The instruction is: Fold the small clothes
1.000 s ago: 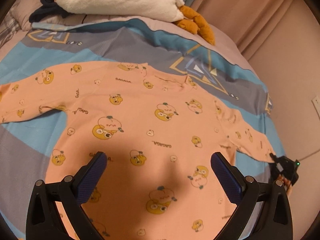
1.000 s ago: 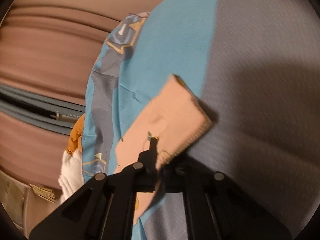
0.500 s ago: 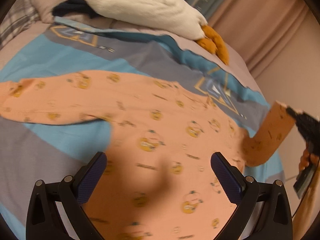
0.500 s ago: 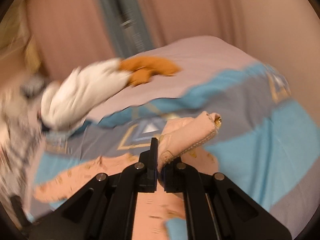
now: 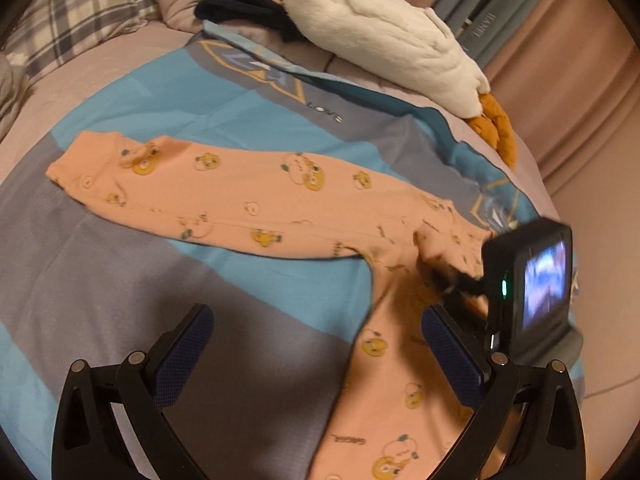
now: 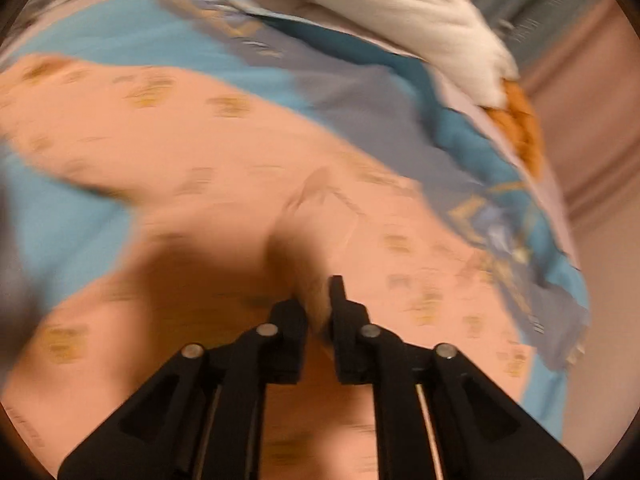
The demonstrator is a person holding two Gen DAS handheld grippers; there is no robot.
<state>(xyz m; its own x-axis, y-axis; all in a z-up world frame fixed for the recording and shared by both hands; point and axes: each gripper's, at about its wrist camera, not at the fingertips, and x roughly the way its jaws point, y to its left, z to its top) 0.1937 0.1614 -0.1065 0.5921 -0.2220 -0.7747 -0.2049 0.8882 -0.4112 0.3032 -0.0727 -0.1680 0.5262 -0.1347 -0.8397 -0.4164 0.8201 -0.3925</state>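
Peach shirt [image 5: 280, 204] with yellow cartoon prints lies on the blue-and-grey bedspread [image 5: 168, 92], 1 sleeve stretched flat toward our left, body running down toward the bottom of the left wrist view. Our right gripper [image 6: 318, 304] has its jaws nearly closed, pinching a fold of the peach fabric between the 2 fingers, held low over the shirt's body; that view is motion-blurred. In the left wrist view we see this gripper's camera unit [image 5: 528, 280] at the shirt's right side, with bunched cloth just ahead of it. Our left gripper [image 5: 316, 360] hovers above the bed, jaws wide apart and holding nothing, 1 blue pad over grey bedspread, the other over the shirt. White plush toy [image 5: 380, 36] with orange feet lies at the far edge beside a plaid pillow [image 5: 80, 12].
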